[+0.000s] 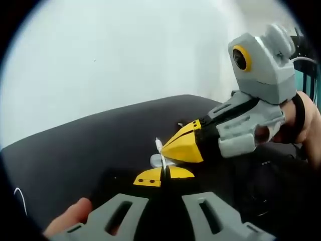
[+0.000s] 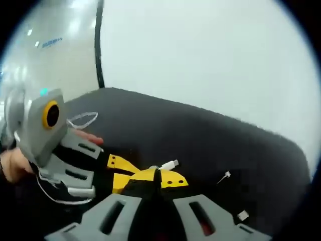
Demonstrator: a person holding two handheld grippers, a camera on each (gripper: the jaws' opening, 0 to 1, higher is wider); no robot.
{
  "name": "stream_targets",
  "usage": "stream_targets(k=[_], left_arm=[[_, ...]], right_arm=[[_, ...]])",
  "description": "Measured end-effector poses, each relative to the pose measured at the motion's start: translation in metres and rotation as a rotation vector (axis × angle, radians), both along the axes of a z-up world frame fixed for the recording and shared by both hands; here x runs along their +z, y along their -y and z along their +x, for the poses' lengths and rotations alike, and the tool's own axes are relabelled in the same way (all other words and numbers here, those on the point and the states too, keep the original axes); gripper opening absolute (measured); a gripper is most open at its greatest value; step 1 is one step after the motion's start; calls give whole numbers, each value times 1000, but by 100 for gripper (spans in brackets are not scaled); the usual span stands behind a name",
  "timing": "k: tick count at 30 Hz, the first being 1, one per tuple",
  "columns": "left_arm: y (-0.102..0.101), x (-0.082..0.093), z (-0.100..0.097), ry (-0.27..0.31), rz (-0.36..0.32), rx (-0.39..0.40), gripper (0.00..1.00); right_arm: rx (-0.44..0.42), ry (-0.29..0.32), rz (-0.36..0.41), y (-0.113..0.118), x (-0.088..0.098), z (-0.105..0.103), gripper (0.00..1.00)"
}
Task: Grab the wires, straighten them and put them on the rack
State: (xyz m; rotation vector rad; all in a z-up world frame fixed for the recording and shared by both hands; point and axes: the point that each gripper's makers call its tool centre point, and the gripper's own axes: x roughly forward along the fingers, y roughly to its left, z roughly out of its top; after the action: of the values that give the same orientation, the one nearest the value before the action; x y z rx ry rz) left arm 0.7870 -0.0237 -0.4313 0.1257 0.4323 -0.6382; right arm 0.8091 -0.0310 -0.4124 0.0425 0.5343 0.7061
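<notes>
Black table (image 2: pixel 200 135) bears a thin white wire (image 2: pixel 169 164), both claws pinching it.

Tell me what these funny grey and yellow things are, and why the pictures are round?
They are two hand-held grabbers, like big tweezers, and a person squeezes one in each hand. A tiny camera rides on each, so each picture looks along its own yellow tips.

In the left gripper view, the left gripper and the right gripper both pinch a white wire. The right gripper view shows that wire's plug sticking out. Everything sits over a black table, where another small plug lies.
</notes>
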Motion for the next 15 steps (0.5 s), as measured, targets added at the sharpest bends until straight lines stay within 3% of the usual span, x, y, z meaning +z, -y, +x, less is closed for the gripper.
stream_targets(k=[2,6,9,13,15], left_arm=[[0,0,0,1,1,-2,0],[0,1,1,4,2,-2,0],[1,1,2,2,-1,-1,0],[1,2,2,5,-1,-3,0],[1,2,2,7,-4,-4,0]], right_arm=[[-39,-40,32,3,-2,-6,0],[-47,15,-61,7,-1,-2,0],[-57,24,-78,3,0,2,0],[-104,-72,42,5,0,4,0],[-102,-57,23,4,0,3,0]])
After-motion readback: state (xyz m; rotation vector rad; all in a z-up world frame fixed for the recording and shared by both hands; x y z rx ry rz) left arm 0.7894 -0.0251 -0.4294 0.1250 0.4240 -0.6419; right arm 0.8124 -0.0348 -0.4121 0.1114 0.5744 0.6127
